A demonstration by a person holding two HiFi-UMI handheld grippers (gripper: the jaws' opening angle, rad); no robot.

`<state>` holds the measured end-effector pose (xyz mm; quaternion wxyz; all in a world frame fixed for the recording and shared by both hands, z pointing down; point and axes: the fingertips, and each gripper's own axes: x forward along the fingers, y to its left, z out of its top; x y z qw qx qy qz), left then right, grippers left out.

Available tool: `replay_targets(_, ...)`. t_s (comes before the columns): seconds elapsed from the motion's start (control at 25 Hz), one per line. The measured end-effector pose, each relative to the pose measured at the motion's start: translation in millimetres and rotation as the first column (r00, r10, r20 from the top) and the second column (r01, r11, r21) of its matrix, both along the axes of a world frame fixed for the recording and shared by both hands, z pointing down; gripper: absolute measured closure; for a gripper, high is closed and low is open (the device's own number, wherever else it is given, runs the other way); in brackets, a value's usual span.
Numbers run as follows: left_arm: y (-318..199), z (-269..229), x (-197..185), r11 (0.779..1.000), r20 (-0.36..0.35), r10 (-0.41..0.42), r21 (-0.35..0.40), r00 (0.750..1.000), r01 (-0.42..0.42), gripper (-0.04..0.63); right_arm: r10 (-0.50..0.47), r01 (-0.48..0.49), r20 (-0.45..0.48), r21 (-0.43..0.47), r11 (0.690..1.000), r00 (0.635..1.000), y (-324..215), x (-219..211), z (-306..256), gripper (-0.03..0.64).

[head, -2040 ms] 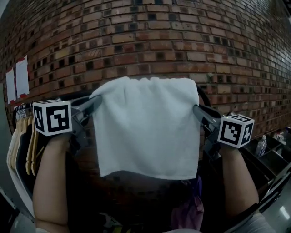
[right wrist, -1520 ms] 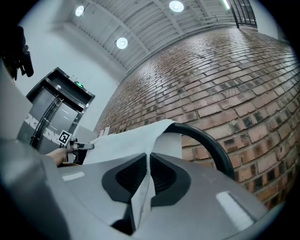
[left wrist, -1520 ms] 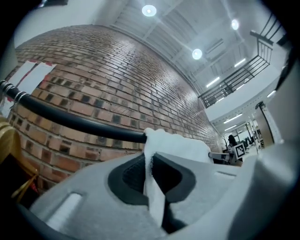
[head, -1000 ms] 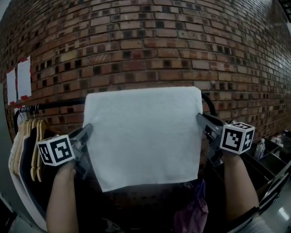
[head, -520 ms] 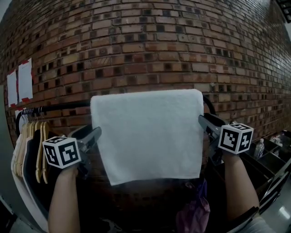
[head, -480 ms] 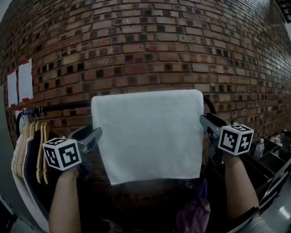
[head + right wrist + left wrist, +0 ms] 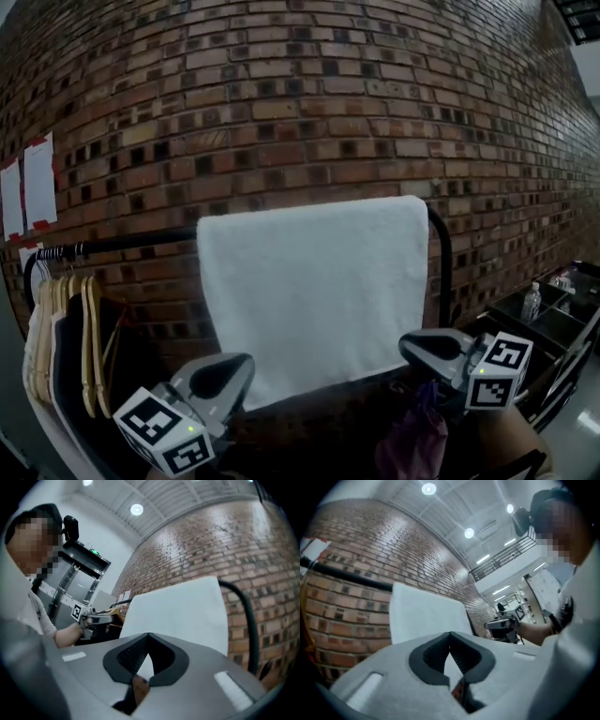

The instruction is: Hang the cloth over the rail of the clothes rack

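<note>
The white cloth (image 7: 314, 291) hangs draped over the black rail (image 7: 122, 242) of the clothes rack, in front of the brick wall, with neither gripper touching it. My left gripper (image 7: 242, 364) sits low at the bottom left, below the cloth's lower corner, shut and empty. My right gripper (image 7: 411, 345) is low at the bottom right; its jaws are closing, tips together, with nothing between them. From the left gripper view, the cloth (image 7: 424, 618) shows beyond the left gripper (image 7: 450, 633). The right gripper view shows the cloth (image 7: 178, 616) past the right gripper (image 7: 148, 634).
Wooden hangers with dark clothes (image 7: 66, 328) hang on the rail's left end. The rail's right end bends down as a black post (image 7: 444, 272). A purple garment (image 7: 412, 441) hangs below. A shelf with a bottle (image 7: 532, 302) is at right. White papers (image 7: 37, 178) are on the wall.
Both grippers have let go of the cloth's upper corners and dropped down and back from it. The cloth stays draped on the rail.
</note>
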<state>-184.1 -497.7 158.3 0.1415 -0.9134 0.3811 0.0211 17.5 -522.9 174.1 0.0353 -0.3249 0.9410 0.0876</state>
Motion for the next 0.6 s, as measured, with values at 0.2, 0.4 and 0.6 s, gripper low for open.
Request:
replay_targets(0.2,27,124,55,0.928,0.044,0.247,-0.298,0.968,-0.224,0.594,-0.196,0.166,-0.08,-0.282,0.945,0.977,58,-57,116,0.617)
replay_targets(0.4,98,194,90,0.845,-0.034,0.327,-0.436,0.944,-0.309,0.594,-0.266,0.167,-0.209,-0.397,0.903,0.941,137,-78,213,0.617)
replay_targets(0.6,189,233,112,0.805,-0.096,0.318,-0.498,0.943,-0.322,0.594,-0.276,0.196,-0.105,-0.474,0.858,0.955,216,-61,244,0.621)
